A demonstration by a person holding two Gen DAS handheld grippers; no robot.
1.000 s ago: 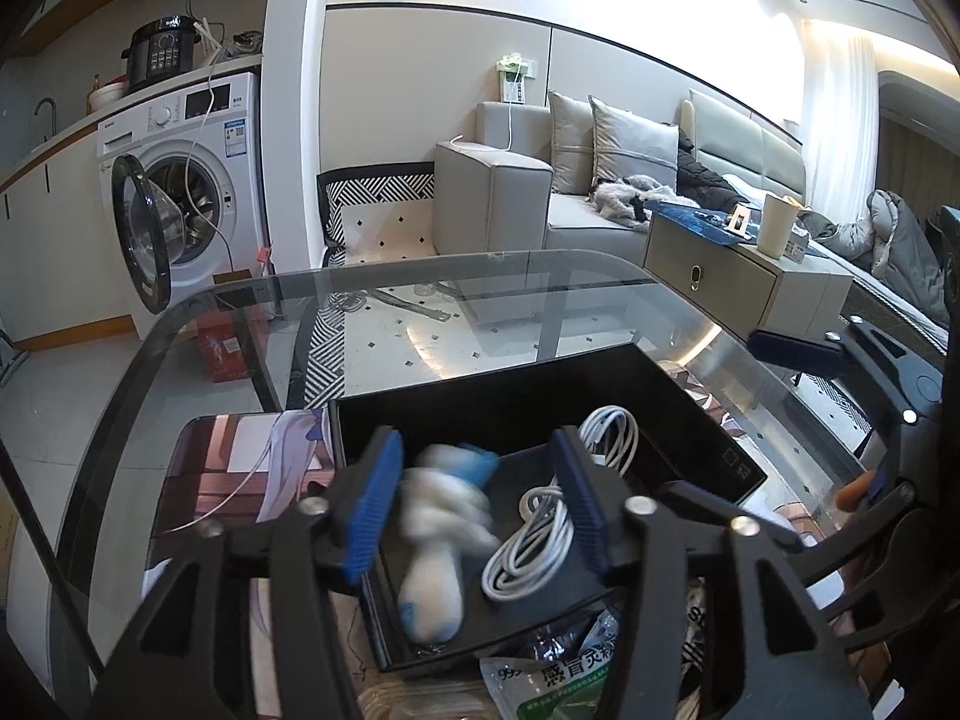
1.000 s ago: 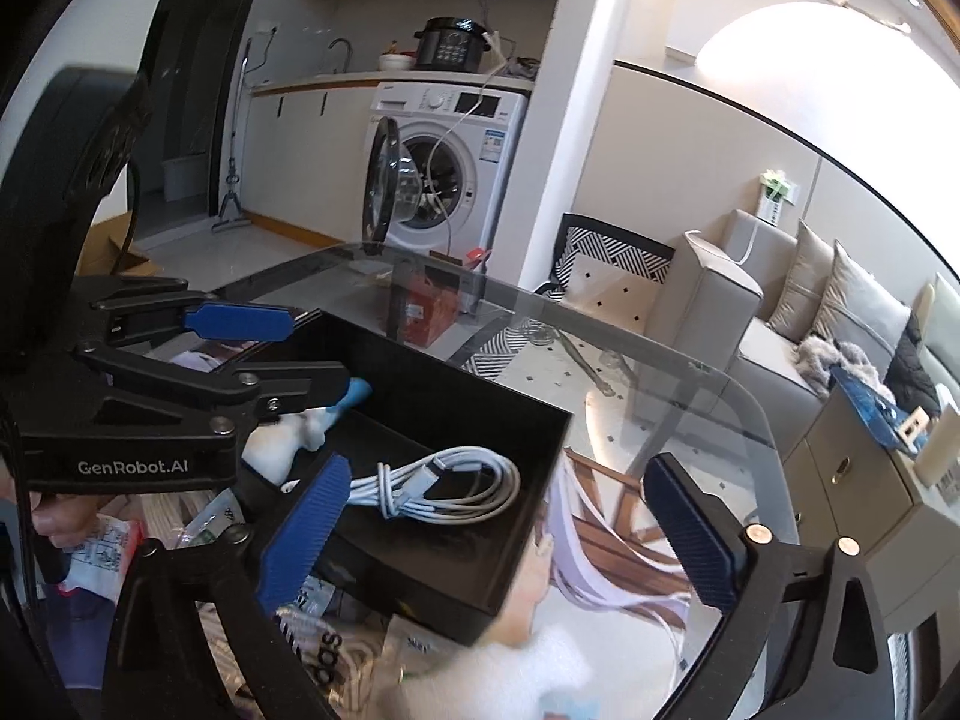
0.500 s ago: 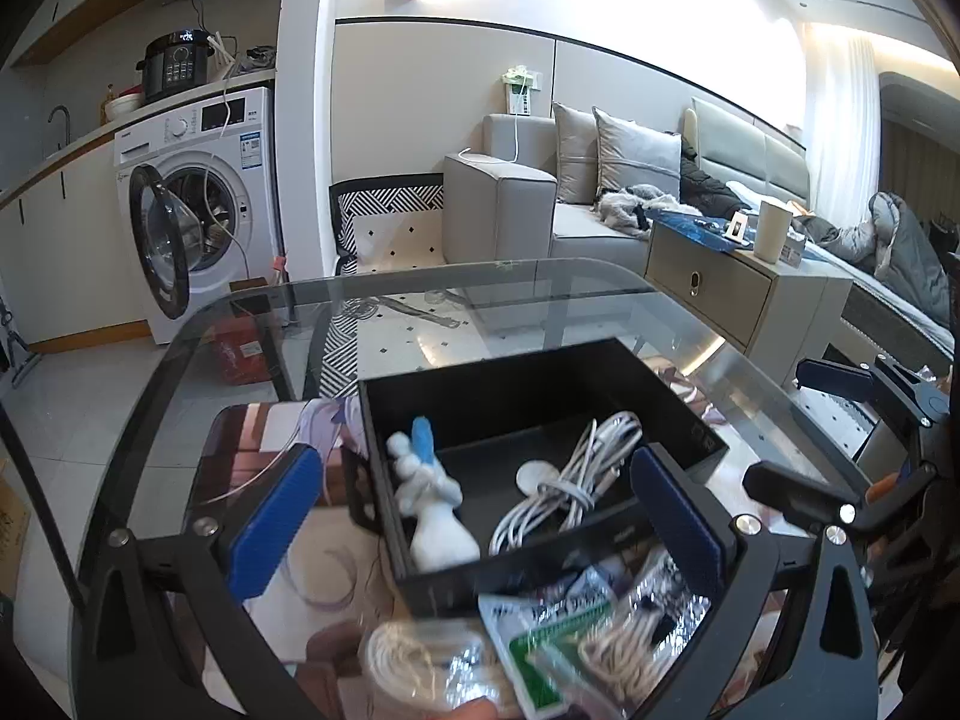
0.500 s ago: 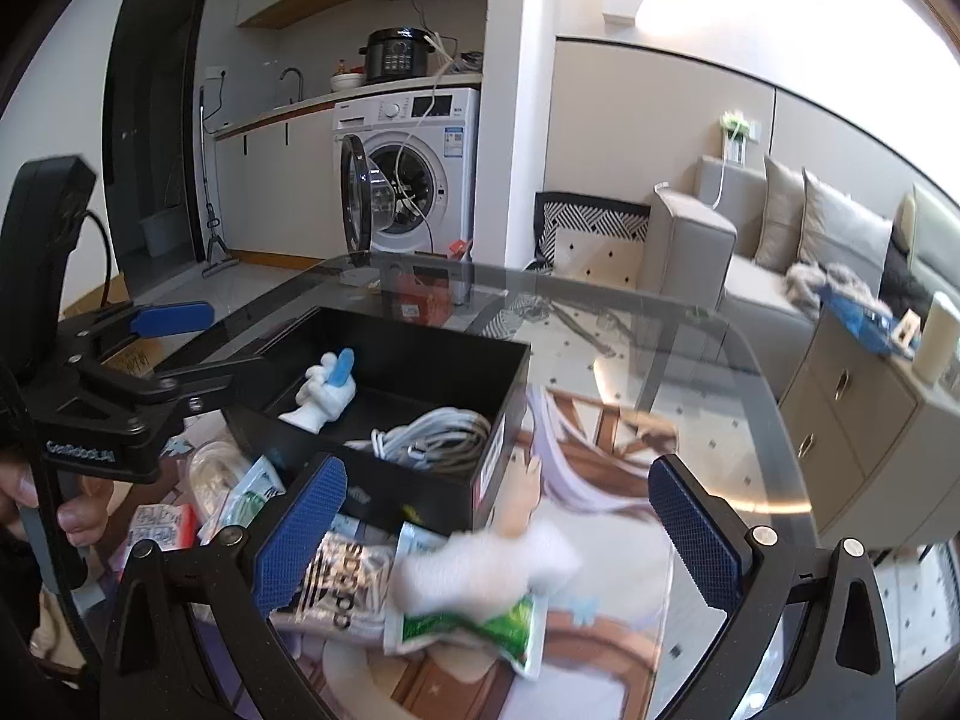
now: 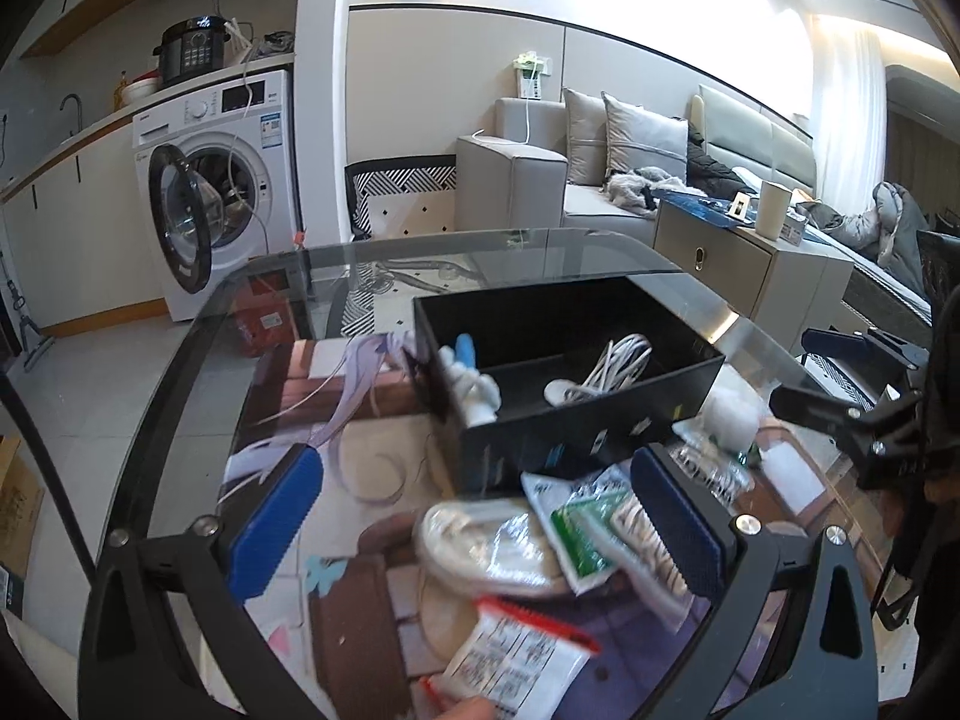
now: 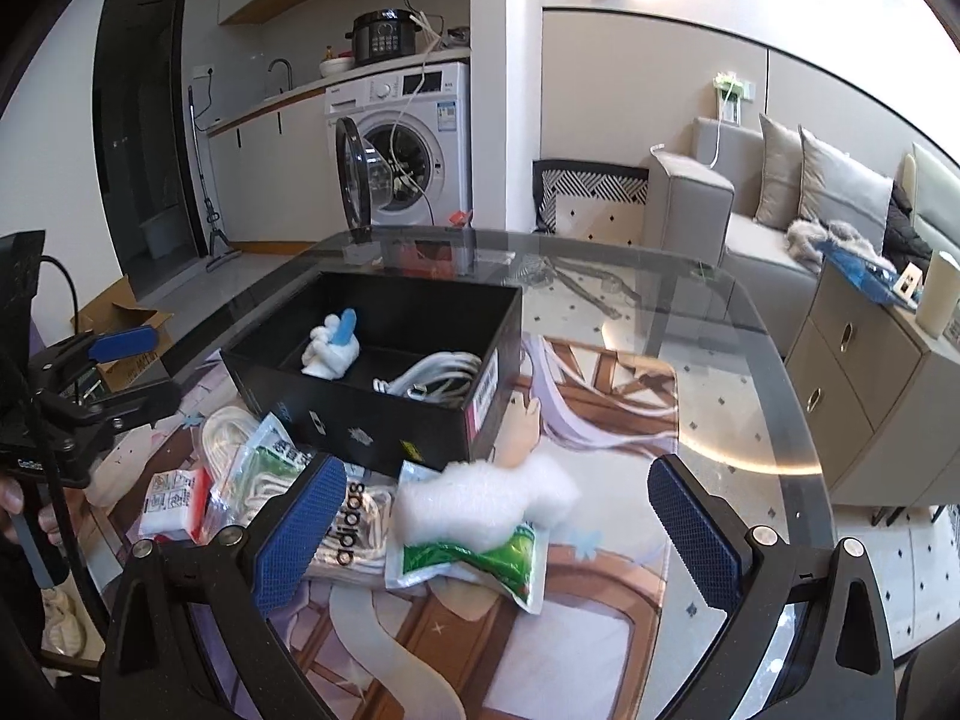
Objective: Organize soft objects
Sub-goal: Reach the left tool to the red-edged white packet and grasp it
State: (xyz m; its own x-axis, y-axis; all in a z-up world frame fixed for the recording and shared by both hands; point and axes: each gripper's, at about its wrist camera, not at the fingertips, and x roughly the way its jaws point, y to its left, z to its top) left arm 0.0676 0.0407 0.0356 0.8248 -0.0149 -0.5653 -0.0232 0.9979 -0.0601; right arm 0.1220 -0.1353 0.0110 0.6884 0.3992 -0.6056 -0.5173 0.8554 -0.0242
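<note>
In the left wrist view the left gripper [image 5: 474, 531] hangs with its jaws spread wide and empty above a loose heap of plastic packets [image 5: 591, 531] and a bagged coil of cord [image 5: 480, 540], all lying on the printed mat just in front of the black box [image 5: 600, 420], toward the near edge of the glass tabletop [image 5: 240, 312]. The packets overlap and look slippery, so a closing grip could likely pinch two at once or skid one off. In the right wrist view the right gripper [image 6: 492, 531] also stands wide open, holding nothing, over a white fluffy wad [image 6: 486, 504] resting on a green-and-white sachet [image 6: 474, 564] just beside the box's near right corner. The wad's long axis runs left to right across the view, its thicker end toward the right. A grasp there may well lift the sachet along with it.
</note>
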